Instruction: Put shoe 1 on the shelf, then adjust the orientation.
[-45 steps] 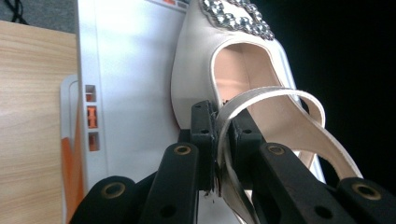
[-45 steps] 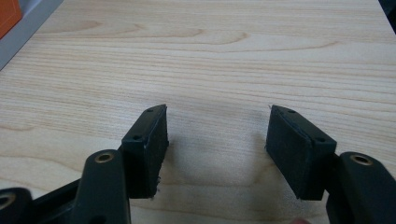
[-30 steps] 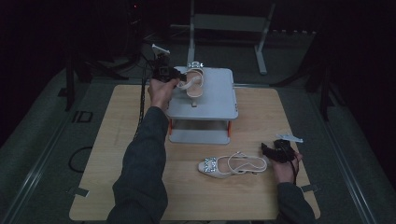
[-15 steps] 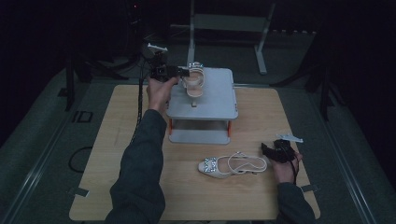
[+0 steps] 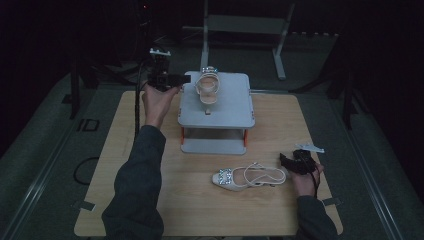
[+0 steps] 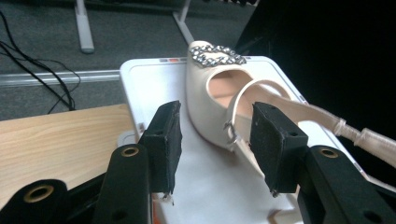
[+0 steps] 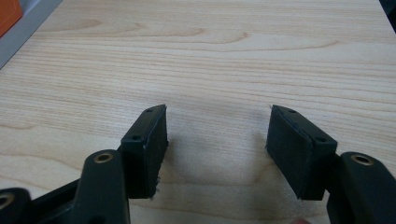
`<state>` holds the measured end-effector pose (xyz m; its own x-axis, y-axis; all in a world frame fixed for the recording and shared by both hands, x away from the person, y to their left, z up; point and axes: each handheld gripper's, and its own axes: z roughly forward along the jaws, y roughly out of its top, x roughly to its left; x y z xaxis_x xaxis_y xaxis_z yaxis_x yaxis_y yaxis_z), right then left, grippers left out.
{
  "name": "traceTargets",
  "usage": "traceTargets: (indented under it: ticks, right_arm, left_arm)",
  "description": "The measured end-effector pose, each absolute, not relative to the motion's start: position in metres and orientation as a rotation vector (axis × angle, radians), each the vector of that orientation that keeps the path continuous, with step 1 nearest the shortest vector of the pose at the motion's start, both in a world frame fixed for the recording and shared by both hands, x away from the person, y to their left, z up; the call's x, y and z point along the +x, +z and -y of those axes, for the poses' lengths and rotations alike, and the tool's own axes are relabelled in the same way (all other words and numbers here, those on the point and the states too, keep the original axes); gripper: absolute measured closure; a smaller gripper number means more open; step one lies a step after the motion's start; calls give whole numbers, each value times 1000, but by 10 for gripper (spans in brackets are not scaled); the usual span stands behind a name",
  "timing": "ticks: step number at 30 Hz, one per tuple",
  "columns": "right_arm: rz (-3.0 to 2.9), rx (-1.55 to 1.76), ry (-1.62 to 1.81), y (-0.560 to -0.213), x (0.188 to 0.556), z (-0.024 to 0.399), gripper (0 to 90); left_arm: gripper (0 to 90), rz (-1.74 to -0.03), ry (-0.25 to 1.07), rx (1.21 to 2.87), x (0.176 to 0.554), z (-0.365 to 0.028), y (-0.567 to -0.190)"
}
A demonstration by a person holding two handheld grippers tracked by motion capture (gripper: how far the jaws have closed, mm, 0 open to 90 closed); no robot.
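Observation:
A cream slingback shoe with a jewelled buckle [image 5: 206, 86] [image 6: 210, 93] lies on top of the grey raised platform [image 5: 225, 107] [image 6: 154, 79], toe toward the far edge. My left gripper [image 5: 186, 78] [image 6: 215, 126] hovers just left of it, its jaws just opened, open with nothing pressed between the pads; the shoe sits beyond the fingertips. The matching shoe [image 5: 250, 176] lies on its side on the wooden table [image 5: 150, 200] in front of the platform. My right gripper [image 5: 286, 161] [image 7: 217, 126] rests open just right of that shoe's heel, over bare wood.
The platform stands on orange-tipped legs with a lower shelf [image 5: 212, 146]. A metal stand [image 5: 245, 25] is on the floor behind the table. A cable loop [image 5: 85, 170] lies on the floor at left. An orange corner [image 7: 7, 11] shows in the right gripper view.
My left gripper has let go of the shoe on the platform, opened, and drawn back to the left and slightly up. The shoe stays on the platform. The right hand has kept still.

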<state>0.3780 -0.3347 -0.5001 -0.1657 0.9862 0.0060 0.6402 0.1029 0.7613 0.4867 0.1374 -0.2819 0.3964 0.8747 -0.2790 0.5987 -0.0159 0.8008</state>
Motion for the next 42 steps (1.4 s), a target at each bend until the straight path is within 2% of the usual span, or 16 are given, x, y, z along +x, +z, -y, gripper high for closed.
traceTargets:
  ticks: [8,14,19,28,35,42]
  right_arm:
    - [-1872,1581,866,-500,377,335,390]
    - [-1829,1584,909,-491,373,338,524]
    - [-1863,1547,954,-477,369,337,526]
    - [-1948,1441,1005,-455,361,337,611]
    - [-2051,1257,1069,-428,351,322,577]
    - [-2144,1150,1103,-415,345,301,531]
  left_arm:
    - [526,-1327,514,1770,463,-153,-307]
    - [528,-1363,581,1802,454,-161,-331]
    - [530,-1390,583,1787,445,-167,-359]
    - [520,-1480,574,1796,437,-173,-411]
    - [505,-1515,585,1837,428,-166,-449]
    - [497,-1554,599,1826,422,-169,-470]
